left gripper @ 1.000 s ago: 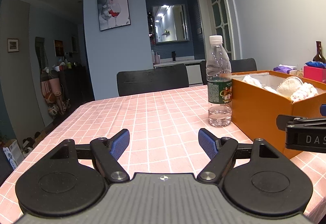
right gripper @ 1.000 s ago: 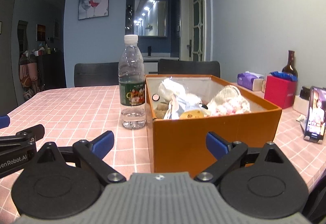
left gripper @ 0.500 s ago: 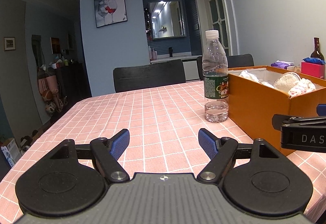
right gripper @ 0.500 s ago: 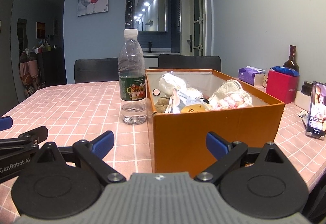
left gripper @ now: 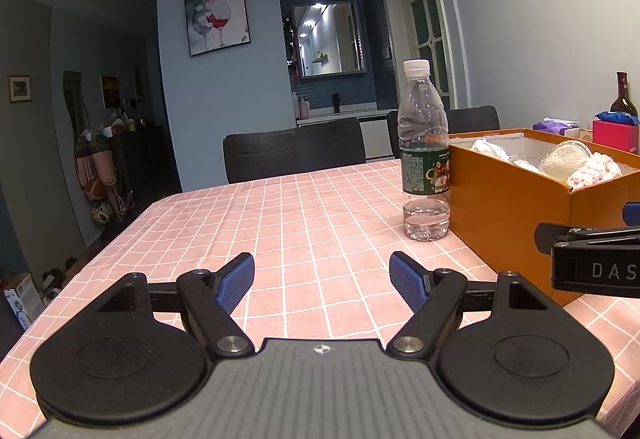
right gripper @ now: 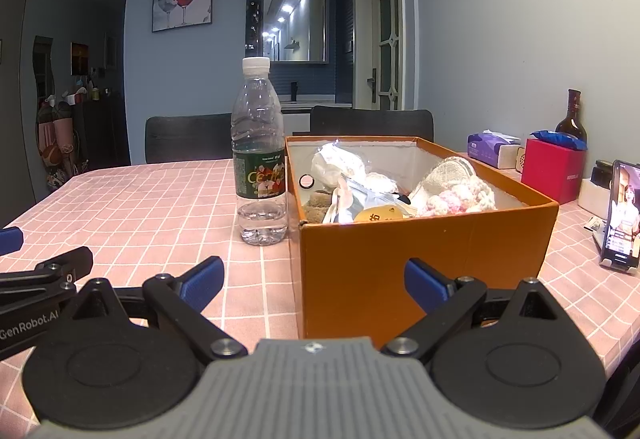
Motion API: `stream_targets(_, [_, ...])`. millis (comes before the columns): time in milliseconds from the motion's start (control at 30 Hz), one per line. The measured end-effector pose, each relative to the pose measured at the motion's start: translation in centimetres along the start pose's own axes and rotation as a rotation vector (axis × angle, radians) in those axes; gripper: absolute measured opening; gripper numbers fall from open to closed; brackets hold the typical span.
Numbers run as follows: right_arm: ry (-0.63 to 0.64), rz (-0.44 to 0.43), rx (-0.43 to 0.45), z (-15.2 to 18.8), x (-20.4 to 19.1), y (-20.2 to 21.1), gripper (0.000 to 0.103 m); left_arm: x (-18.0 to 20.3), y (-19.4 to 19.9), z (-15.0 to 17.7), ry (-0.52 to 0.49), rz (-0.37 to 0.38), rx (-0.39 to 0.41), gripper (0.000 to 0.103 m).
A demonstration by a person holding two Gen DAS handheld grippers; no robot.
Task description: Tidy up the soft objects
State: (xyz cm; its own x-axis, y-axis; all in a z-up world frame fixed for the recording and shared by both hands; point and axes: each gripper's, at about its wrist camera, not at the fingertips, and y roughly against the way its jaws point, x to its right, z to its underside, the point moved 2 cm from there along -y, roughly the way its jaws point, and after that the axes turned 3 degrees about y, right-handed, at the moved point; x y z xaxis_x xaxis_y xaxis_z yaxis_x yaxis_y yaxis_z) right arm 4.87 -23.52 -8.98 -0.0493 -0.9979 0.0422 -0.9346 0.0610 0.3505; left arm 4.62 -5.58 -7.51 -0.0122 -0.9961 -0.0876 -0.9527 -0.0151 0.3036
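An orange cardboard box [right gripper: 424,251] stands on the pink checked tablecloth [right gripper: 140,207], filled with soft things: a pink and white crocheted piece [right gripper: 452,199], white plush items [right gripper: 332,167], a brown plush [right gripper: 316,201]. It also shows in the left wrist view [left gripper: 508,215]. My right gripper [right gripper: 314,281] is open and empty, just in front of the box's near wall. My left gripper [left gripper: 322,281] is open and empty over bare tablecloth [left gripper: 312,223], left of the box.
A nearly empty water bottle [right gripper: 260,155] stands against the box's left side, also in the left wrist view [left gripper: 424,151]. To the right are a phone on a stand [right gripper: 620,215], a red box [right gripper: 554,169], a tissue pack [right gripper: 494,147] and a dark bottle [right gripper: 572,117]. Black chairs [left gripper: 294,155] sit behind.
Both grippers have drawn back a little and tilted down; the bottle and box sit slightly lower and farther in both views. Jaws stay open.
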Motion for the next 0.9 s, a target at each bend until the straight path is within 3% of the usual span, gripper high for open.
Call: stream_targets(900, [0.007,-0.008,-0.019,0.30,-0.24,-0.40,0.095,-0.18,-0.06,0.03,0.018,-0.014,-0.012,0.090])
